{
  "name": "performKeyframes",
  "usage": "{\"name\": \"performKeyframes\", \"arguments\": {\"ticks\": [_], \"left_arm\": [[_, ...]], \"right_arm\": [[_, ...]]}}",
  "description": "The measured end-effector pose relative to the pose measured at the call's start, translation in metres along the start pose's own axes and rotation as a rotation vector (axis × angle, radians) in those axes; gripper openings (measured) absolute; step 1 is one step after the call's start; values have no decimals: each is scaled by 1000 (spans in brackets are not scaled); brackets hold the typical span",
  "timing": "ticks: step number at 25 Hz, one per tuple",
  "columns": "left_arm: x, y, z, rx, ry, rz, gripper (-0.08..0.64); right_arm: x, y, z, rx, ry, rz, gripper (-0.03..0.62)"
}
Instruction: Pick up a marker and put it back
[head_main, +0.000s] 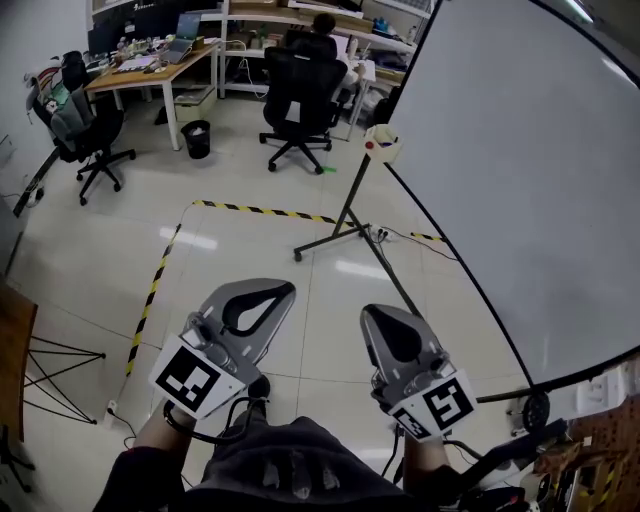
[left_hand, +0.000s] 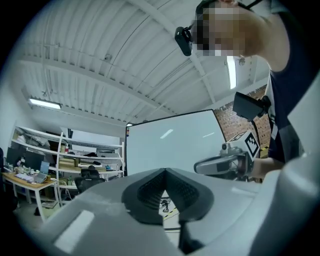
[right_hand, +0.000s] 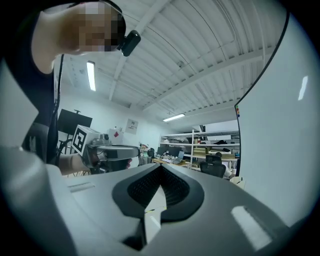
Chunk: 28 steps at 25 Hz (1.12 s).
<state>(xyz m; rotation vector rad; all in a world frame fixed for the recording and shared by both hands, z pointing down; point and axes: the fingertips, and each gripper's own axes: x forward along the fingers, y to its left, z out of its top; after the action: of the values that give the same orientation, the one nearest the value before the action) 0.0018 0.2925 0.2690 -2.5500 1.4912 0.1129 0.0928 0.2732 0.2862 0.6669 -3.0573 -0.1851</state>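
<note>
In the head view both grippers are held low, close to the person's body, pointing out over the floor. My left gripper (head_main: 281, 289) is shut with nothing between its jaws; in the left gripper view the left gripper (left_hand: 164, 170) has its dark pads meeting at the tip. My right gripper (head_main: 372, 312) is also shut and empty, as the right gripper (right_hand: 161, 166) shows in its own view. A small pale holder (head_main: 381, 143) with something red in it hangs at the near corner of the whiteboard (head_main: 520, 170). No marker is clear enough to make out.
The whiteboard's black stand (head_main: 345, 222) spreads its legs over the tiled floor ahead. Yellow-black floor tape (head_main: 262, 210) marks a zone. Office chairs (head_main: 297, 100), desks (head_main: 150, 68) and a bin (head_main: 197, 138) stand at the back. A wooden table edge (head_main: 12, 350) is at the left.
</note>
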Motion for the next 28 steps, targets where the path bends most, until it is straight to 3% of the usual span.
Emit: {"name": "performKeyframes", "arguments": {"ticks": [5, 8, 16, 28], "left_arm": [[61, 76, -8, 41, -4, -84, 6], [93, 114, -15, 10, -14, -113, 6], [160, 160, -48, -9, -2, -170, 6], [329, 230, -86, 7, 67, -134, 6]], "right_arm": [[72, -59, 0, -1, -2, -66, 2], [102, -91, 0, -5, -8, -99, 2], [140, -164, -19, -10, 3, -166, 2], [214, -331, -44, 22, 17, -79, 2]]}}
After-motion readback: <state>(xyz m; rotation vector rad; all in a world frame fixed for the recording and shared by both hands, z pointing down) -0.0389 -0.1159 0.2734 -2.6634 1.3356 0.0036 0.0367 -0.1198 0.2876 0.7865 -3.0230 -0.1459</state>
